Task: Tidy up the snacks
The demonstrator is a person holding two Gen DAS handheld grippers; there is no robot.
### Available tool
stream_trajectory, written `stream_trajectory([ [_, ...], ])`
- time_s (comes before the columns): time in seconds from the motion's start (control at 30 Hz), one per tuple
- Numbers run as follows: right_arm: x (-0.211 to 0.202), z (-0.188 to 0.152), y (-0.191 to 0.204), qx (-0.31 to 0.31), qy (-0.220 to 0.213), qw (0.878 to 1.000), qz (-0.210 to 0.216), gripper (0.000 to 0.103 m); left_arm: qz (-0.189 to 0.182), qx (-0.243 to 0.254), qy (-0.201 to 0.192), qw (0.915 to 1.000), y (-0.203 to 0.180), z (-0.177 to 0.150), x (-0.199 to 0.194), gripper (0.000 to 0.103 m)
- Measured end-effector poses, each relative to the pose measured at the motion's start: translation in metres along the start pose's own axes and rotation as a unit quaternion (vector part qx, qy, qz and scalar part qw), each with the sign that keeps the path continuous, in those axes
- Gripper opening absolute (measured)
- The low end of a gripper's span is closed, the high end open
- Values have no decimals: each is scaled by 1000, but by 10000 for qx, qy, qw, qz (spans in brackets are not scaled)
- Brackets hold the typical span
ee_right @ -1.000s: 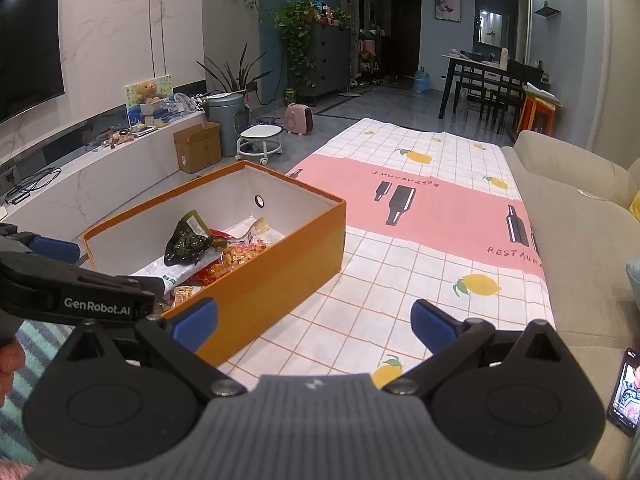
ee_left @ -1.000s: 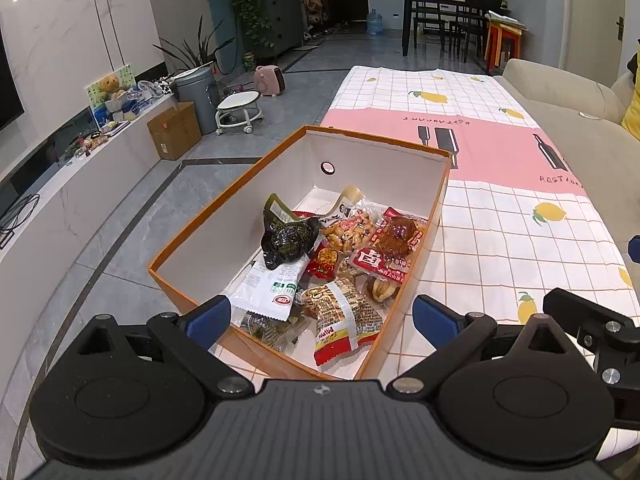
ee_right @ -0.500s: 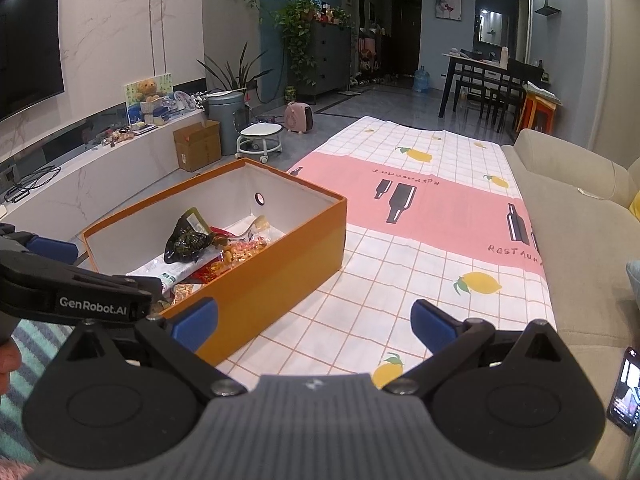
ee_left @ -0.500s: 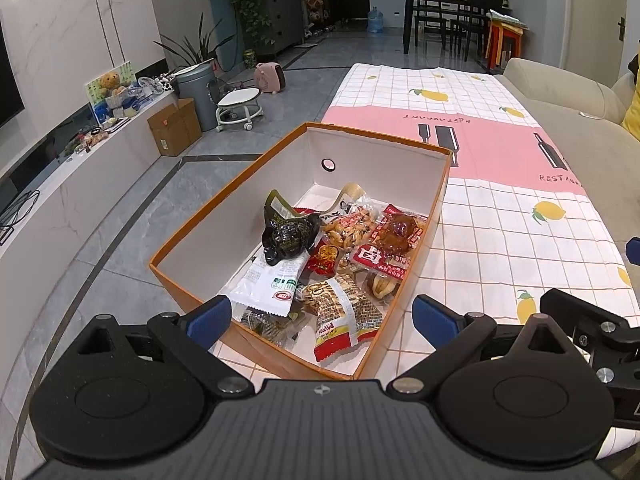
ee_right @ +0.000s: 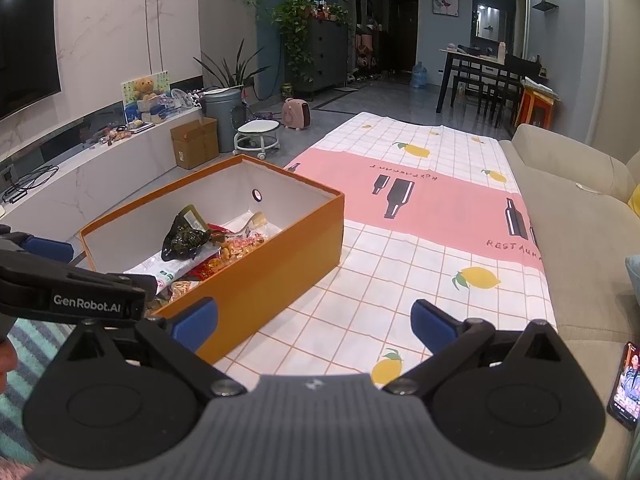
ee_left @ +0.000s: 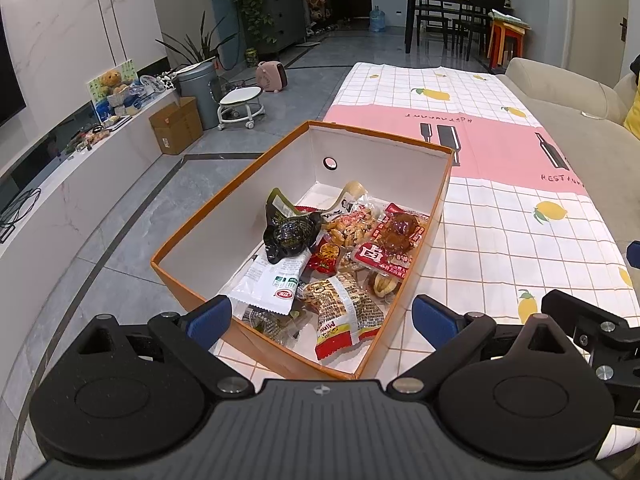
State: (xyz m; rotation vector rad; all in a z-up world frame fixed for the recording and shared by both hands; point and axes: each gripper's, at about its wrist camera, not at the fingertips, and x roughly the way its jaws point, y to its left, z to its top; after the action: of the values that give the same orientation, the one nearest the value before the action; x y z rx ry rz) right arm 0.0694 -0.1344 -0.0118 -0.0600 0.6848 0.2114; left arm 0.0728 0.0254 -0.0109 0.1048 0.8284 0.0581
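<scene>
An orange box [ee_left: 438,216] with a white inside stands on the tablecloth's left edge and holds several snack packets: a dark green pouch [ee_left: 289,234], a white packet [ee_left: 272,280], a red-and-brown packet [ee_left: 348,312] and a red meat packet [ee_left: 394,240]. My left gripper [ee_left: 320,318] is open and empty, just above the box's near end. My right gripper [ee_right: 314,320] is open and empty, over the cloth to the right of the box [ee_right: 280,256]. The left gripper's body [ee_right: 76,292] shows at that view's left.
A checked cloth with lemons and a pink band [ee_right: 432,208] covers the table. A beige sofa [ee_right: 592,240] runs along the right, with a phone [ee_right: 624,384] on it. Grey floor, a TV bench [ee_left: 60,168] and a cardboard carton [ee_left: 176,124] lie to the left.
</scene>
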Motion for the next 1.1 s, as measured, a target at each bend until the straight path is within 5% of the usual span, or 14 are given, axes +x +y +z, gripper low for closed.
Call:
stream_trajectory([
  [1.1,5,-2,3,90,125,9999,-31,99,-13,-1,9,10000,-1,-1,-1,103],
])
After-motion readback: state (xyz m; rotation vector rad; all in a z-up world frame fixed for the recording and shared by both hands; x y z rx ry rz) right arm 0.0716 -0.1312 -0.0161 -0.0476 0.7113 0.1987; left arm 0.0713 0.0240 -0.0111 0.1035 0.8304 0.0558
